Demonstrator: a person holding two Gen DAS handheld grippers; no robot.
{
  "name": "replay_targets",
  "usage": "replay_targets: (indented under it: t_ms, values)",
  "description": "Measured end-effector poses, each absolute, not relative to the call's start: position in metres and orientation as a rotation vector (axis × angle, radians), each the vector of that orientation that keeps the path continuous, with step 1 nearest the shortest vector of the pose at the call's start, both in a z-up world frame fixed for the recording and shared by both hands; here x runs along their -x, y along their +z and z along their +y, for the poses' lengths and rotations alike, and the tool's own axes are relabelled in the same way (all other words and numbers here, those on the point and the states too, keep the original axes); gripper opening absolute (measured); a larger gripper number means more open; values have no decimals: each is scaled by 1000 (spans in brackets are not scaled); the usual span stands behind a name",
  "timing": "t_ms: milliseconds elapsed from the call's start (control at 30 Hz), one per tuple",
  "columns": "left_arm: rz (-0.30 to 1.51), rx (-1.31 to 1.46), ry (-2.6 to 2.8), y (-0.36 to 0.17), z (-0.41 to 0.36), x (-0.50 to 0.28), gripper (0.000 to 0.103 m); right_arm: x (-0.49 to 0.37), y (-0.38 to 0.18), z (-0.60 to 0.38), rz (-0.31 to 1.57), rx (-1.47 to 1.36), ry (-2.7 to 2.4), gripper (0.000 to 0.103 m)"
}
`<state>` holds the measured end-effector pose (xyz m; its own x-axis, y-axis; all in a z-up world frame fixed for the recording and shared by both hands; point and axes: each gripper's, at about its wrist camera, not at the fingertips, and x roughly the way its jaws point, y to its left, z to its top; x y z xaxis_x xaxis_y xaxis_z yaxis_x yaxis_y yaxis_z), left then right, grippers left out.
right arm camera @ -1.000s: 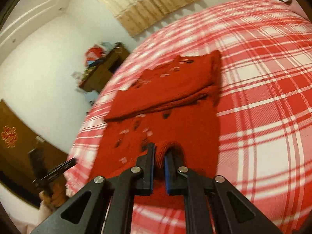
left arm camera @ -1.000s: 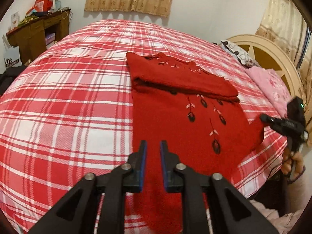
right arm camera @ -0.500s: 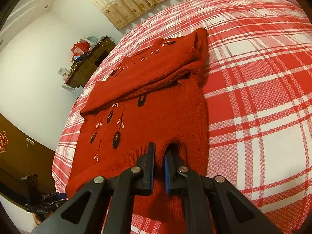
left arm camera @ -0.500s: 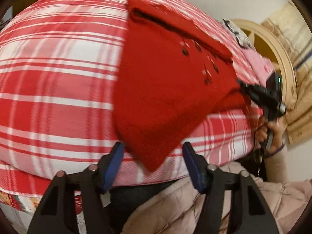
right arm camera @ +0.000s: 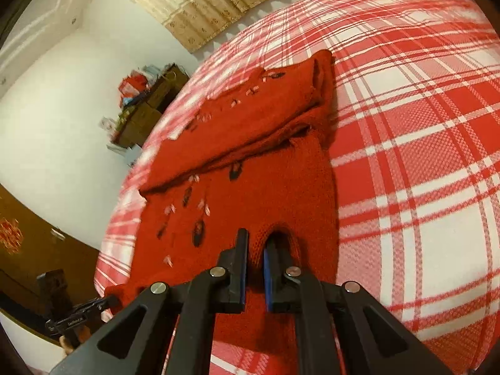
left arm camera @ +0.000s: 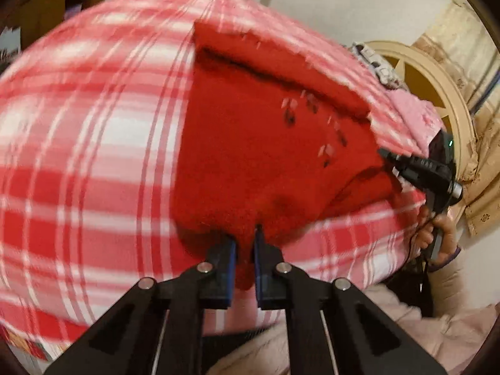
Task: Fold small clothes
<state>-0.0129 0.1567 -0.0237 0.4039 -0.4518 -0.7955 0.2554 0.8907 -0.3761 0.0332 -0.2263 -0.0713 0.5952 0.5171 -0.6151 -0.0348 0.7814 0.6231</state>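
**Both near corners pinched, ready for the next fold**

The left hand-held gripper (left arm camera: 244, 245) has just closed on the red sweater's (left arm camera: 259, 143) near corner; the right hand-held gripper (right arm camera: 255, 254) is clenched on the hem beside it. The sweater stretches ahead on the bed (right arm camera: 422, 131), its far part already folded. Next, I judge: lift both corners evenly forward.

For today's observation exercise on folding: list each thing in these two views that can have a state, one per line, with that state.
Red knitted garment: lying on the bed, far end already folded over, near edge pinched at two corners.
Left tongs: have just been closing, now shut on the garment's near corner.
Right tongs: shut on a bunched fold of the garment.
Plaid bedspread: spread flat under the garment.
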Motion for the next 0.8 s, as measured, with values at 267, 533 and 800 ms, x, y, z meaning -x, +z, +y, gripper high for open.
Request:
replay_targets:
  t_ms: [267, 533, 800]
  values:
    - [998, 265, -406, -6, 161, -92, 10, -55, -85, -229, 901, -647, 287, 8]
    - [1069, 209, -384, -24, 157, -135, 21, -60, -83, -231, 916, -654, 299, 11]
    - [926, 274, -370, 3, 206, -112, 80, -53, -69, -244, 825, -724, 322, 50]
